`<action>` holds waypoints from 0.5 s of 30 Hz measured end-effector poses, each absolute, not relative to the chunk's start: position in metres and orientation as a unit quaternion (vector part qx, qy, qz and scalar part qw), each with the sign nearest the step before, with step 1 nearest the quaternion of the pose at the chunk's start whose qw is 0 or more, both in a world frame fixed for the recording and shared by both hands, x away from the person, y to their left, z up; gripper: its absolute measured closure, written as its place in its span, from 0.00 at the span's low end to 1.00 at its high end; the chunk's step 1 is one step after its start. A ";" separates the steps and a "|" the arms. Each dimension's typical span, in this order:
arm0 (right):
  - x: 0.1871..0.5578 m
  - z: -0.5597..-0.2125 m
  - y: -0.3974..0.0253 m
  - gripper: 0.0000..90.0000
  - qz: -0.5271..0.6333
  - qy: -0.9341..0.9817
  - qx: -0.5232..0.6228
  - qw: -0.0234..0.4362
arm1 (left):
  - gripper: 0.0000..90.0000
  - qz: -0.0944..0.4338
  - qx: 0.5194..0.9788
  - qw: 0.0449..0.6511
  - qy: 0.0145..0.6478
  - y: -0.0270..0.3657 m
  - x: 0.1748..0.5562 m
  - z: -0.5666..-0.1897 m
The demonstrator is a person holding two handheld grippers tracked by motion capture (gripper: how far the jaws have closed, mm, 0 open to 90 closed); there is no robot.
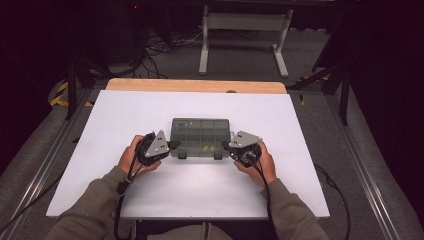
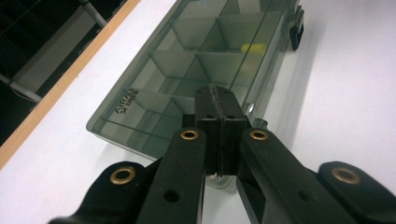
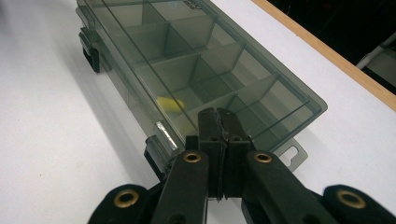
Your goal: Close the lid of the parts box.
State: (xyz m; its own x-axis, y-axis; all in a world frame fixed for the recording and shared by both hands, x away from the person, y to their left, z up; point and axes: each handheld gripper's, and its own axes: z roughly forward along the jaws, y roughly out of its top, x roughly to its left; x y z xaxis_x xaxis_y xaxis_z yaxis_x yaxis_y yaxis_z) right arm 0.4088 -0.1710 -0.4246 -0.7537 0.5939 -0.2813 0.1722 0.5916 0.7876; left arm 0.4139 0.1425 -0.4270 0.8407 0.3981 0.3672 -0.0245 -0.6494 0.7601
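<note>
The white worktop [image 1: 300, 190] is carrying a smoky compartment box [image 1: 200, 131] near its centre, lid down. The left gripper [image 1: 173, 145] and right gripper [image 1: 225, 145] are flanking its ends, jaws pressed together and holding nothing. Judged step: unlatching, so each tip should be bearing evenly on its front latch [image 3: 91, 52] (one small yellow piece [image 3: 169, 103] is lying inside).

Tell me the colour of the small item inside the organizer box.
Yellow; clearest in the right gripper view, through the box's smoky transparent lid.

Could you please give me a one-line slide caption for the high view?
Two closed grippers, left and right, flank a smoky compartment box on a white table.
</note>
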 end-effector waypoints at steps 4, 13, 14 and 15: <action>0.408 -0.427 -0.171 1.00 0.393 0.850 0.225 0.269 | 1.00 0.258 0.871 0.405 0.109 0.142 0.415 -0.430; 0.407 -0.432 -0.171 1.00 0.409 0.842 0.230 0.266 | 1.00 0.248 0.870 0.411 0.114 0.140 0.417 -0.439; 0.407 -0.433 -0.172 1.00 0.410 0.841 0.230 0.266 | 1.00 0.247 0.869 0.413 0.114 0.140 0.417 -0.440; 0.406 -0.433 -0.172 1.00 0.412 0.840 0.230 0.267 | 1.00 0.246 0.868 0.415 0.115 0.141 0.417 -0.440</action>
State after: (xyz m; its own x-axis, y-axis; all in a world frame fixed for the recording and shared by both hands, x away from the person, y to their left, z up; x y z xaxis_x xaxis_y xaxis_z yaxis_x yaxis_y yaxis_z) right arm 0.4063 -0.1719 -0.4331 -0.7520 0.6059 -0.2594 0.1664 0.5553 0.8148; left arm 0.4172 0.1407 -0.4401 0.8526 0.4032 0.3323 -0.0054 -0.6291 0.7773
